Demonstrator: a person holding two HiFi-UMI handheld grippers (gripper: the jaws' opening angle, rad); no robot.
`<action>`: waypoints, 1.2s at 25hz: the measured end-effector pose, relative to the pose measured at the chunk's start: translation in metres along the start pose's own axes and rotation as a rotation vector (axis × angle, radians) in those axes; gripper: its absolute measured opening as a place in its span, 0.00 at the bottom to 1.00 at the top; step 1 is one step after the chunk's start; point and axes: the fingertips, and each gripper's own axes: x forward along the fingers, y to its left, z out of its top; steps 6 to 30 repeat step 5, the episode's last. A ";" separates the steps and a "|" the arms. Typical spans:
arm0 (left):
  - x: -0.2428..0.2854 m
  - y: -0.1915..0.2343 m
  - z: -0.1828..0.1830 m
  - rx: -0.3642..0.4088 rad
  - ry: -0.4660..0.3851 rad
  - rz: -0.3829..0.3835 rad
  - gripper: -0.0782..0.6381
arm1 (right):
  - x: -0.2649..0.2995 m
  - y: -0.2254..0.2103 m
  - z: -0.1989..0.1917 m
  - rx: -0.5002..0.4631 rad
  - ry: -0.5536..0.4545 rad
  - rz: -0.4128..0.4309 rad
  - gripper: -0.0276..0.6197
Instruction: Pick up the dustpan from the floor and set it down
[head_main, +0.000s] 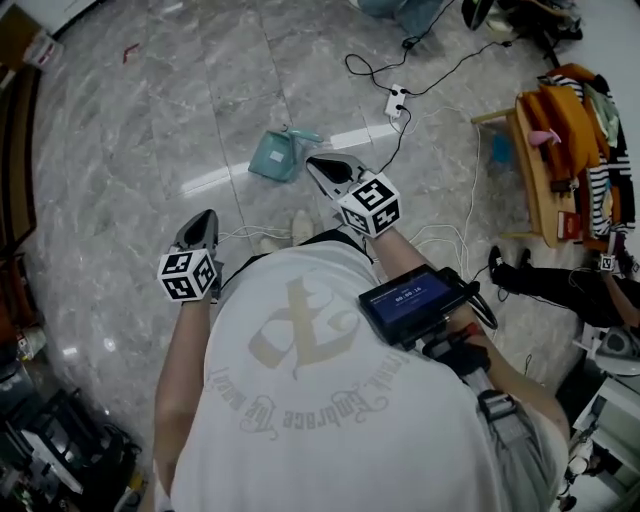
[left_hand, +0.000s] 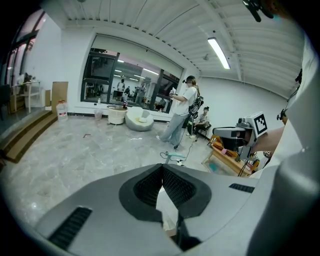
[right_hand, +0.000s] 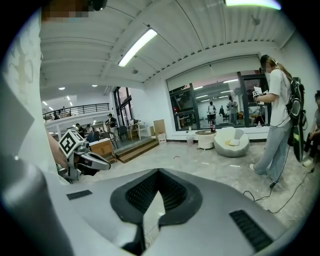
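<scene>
**Two shut, empty claws; dustpan flat on the floor**

Checked left claw (head_main: 206, 218): jaws pressed together, nothing between them in left gripper view. Checked right claw (head_main: 314, 162): same, closed tight and holding nothing. Found teal dustpan (head_main: 280, 155) lying on the grey floor (head_main: 140, 150), just ahead of the person and near right claw's tip. Looks overlapped by that tip in head view, yet absent from between the jaws in right gripper view. Judged apart, with right claw held above it. Left claw well off to the side.

Cannot settle the stage from this. Fits a dustpan waiting to be lifted. Equally fits one set down again and let go. Hence no move prescribed, only handling notes.

- Judged light and thin-walled, so likely to skid on the polished stone at a nudge from a closed tip. Best kept clear of it with jaws shut.
- For any grip, better the handle end than the flat front lip.
- Mind the power strip (head_main: 397, 100) and black cable (head_main: 398, 140) close beside the dustpan. Keep claws and feet out of those loops.
</scene>
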 end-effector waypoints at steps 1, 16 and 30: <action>0.000 0.002 0.001 -0.001 0.001 0.002 0.13 | 0.002 0.000 0.001 0.000 -0.001 0.001 0.07; 0.005 0.007 0.002 -0.003 0.002 0.009 0.13 | 0.006 -0.003 0.000 0.004 0.001 0.004 0.07; 0.005 0.007 0.002 -0.003 0.002 0.009 0.13 | 0.006 -0.003 0.000 0.004 0.001 0.004 0.07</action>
